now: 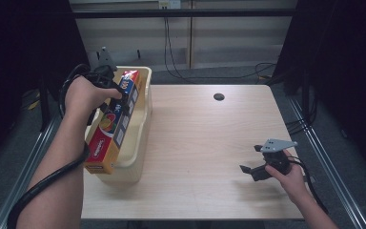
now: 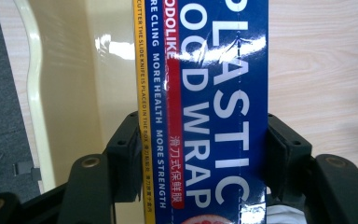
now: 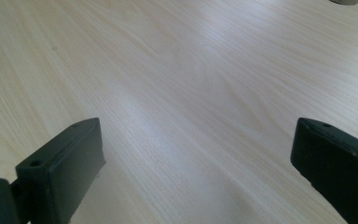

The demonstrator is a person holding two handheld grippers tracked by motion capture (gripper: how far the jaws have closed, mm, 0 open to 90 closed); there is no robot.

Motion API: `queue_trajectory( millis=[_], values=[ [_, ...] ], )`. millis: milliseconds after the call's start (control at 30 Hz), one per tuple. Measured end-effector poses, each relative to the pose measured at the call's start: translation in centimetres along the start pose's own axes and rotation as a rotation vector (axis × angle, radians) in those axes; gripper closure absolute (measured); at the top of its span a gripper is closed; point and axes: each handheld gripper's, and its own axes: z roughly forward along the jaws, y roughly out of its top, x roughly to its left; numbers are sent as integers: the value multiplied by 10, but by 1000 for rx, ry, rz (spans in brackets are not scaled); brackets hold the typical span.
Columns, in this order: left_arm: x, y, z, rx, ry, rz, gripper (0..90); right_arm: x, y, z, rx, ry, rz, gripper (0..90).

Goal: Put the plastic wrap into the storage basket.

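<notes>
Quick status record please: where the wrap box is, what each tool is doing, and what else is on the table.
left tool: shut on the plastic wrap box, jaws on its two long sides
wrap box position: tilted, lying across the cream bin, near end sticking out past the bin's near rim
bin: at the table's left edge
right tool: open, nothing between the jaws, low over bare wood at the near right
table: light wood, with a dark round hole near the far edge
</notes>
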Motion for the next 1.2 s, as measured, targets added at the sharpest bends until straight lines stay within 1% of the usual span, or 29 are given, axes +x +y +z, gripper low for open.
queue_trajectory(
  millis=[100, 233, 333, 433, 467, 500, 567, 667, 700, 733, 767, 800, 967, 1067, 1100, 1133, 1200],
  values=[
    [2, -1, 4, 3, 2, -11, 406, 0, 0, 1, 0, -2, 0, 22],
    [6, -1, 8, 4, 3, -11, 405, 0, 0, 1, -1, 0, -4, 22],
    [7, -2, 11, 6, 16, -9, 406, 0, 0, 1, 0, -1, -3, 22],
    [9, -2, 14, 9, 16, -11, 405, 1, 0, 1, 2, -1, -4, 22],
    [9, -2, 15, 12, 14, -19, 405, 1, 0, 1, 2, -2, -4, 22],
    [10, -2, 16, 16, 22, -13, 405, 1, 0, 1, 2, -2, -4, 22],
    [11, -2, 18, 16, 14, -21, 405, 0, 0, 1, 2, -2, -5, 22],
    [12, -3, 22, 18, 17, -25, 405, 1, 0, 1, 2, -1, -4, 22],
    [13, -3, 23, 21, 21, -20, 405, 1, 0, 1, 2, 0, -4, 22],
    [13, -3, 24, 23, 17, -28, 405, 1, 0, 1, 4, 2, -3, 22],
    [14, -3, 25, 29, 20, -21, 405, 1, 0, 1, 4, 1, -3, 22],
    [14, -3, 27, 28, 16, -30, 405, 1, 0, 1, 4, 1, -1, 22],
    [16, -3, 31, 32, 18, -26, 405, 1, 0, 1, 6, 5, -4, 22],
    [17, -3, 33, 44, 13, -26, 405, 1, 0, 1, 4, 6, -3, 22],
    [17, -3, 35, 40, 23, -28, 405, 1, 0, 1, 4, 0, -2, 22],
    [17, -3, 36, 46, 16, -26, 405, 1, 0, 1, 4, 1, -2, 22],
    [17, -3, 38, 43, 13, -33, 405, 0, -1, 1, 7, 5, -5, 22]
  ],
)
